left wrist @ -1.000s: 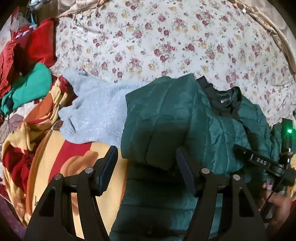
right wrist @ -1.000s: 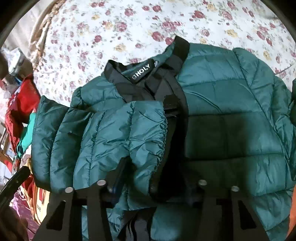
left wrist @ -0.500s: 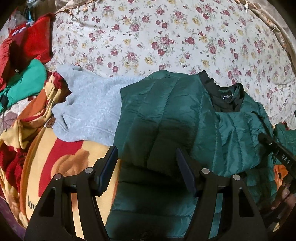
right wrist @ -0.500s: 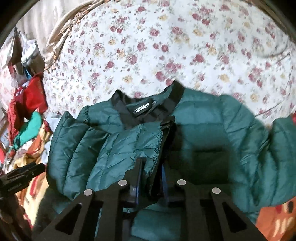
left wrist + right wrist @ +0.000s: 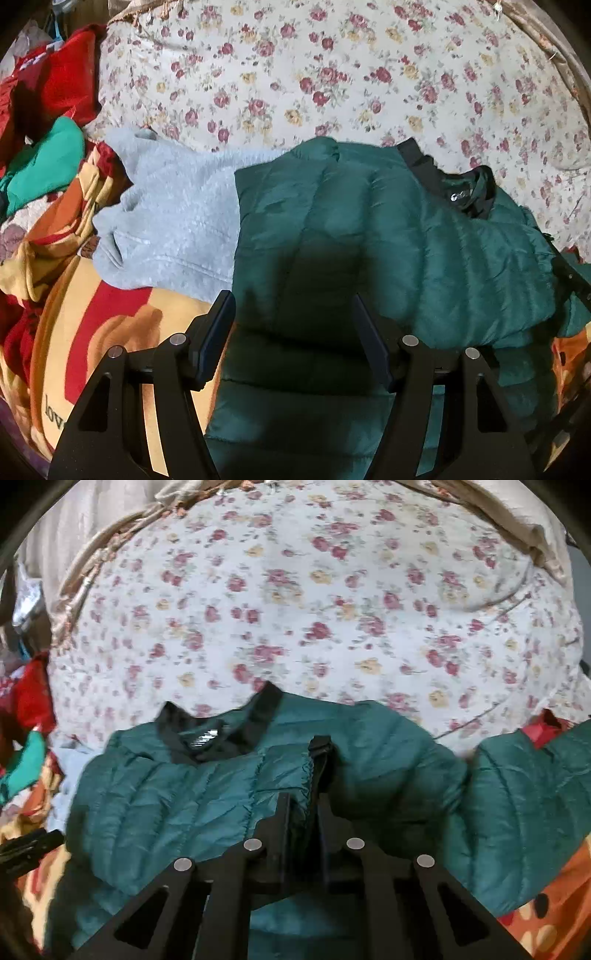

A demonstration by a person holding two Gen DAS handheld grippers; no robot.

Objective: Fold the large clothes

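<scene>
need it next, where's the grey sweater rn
In the left wrist view, the grey sweater lies left of the green jacket, partly tucked under it, on the striped blanket.

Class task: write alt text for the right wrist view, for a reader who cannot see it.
The right hand-held gripper is shut on a cuffed edge of a dark green puffer jacket with a black collar. The jacket lies on a floral bedsheet.

The right gripper, its jaws nearly closed, pinched the gathered cuff edge of a sleeve folded across the green puffer jacket. The jacket lay on a floral bedsheet, its black collar at the far side and its other sleeve stretched to the right. Red and teal clothes lay at the left, an orange patterned blanket at near right.
</scene>
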